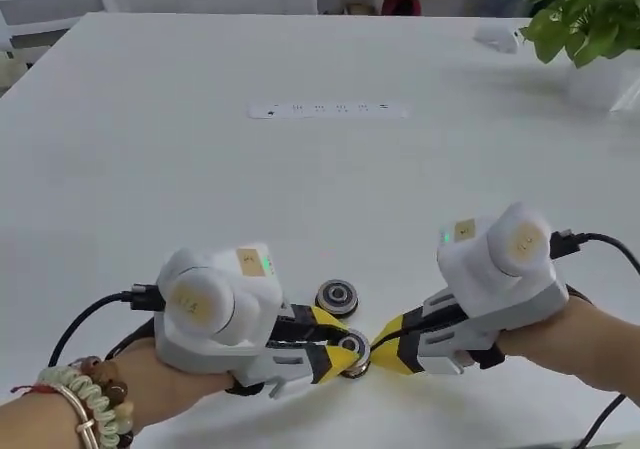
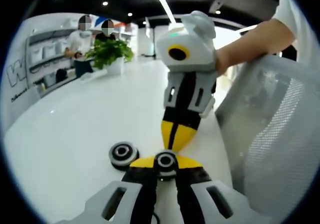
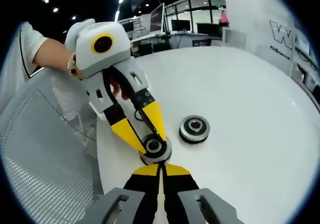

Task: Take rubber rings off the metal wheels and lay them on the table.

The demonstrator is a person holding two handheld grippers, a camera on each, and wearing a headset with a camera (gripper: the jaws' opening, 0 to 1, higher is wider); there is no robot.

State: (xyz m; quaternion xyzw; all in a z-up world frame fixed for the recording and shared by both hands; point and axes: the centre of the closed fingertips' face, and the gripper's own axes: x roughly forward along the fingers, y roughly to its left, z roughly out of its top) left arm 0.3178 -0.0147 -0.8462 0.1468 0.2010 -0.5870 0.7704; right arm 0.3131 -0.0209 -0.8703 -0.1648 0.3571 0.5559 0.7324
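Broadly, a white surface spans the head view, with a potted plant cut off at its far right corner and a power strip lying crosswise near the middle. A mesh chair borders the near edge in both gripper views. The left gripper and right gripper meet tip to tip at the near edge, their long axes roughly in one line across the surface. The left gripper's fingers are clamped on opposite sides of the held wheel, whose round face and hub point up and slightly towards the person. The right gripper's fingers are together, forming one yellow point that touches the wheel's rim on the side away from the left gripper; whether they nip the dark outer band cannot be told, as the contact is too small to resolve. Whether the held wheel rests on the surface or is raised off it is likewise unclear. The loose wheel lies flat just beyond the fingers, axle upright, dark band around its metal centre, apart from both grippers.
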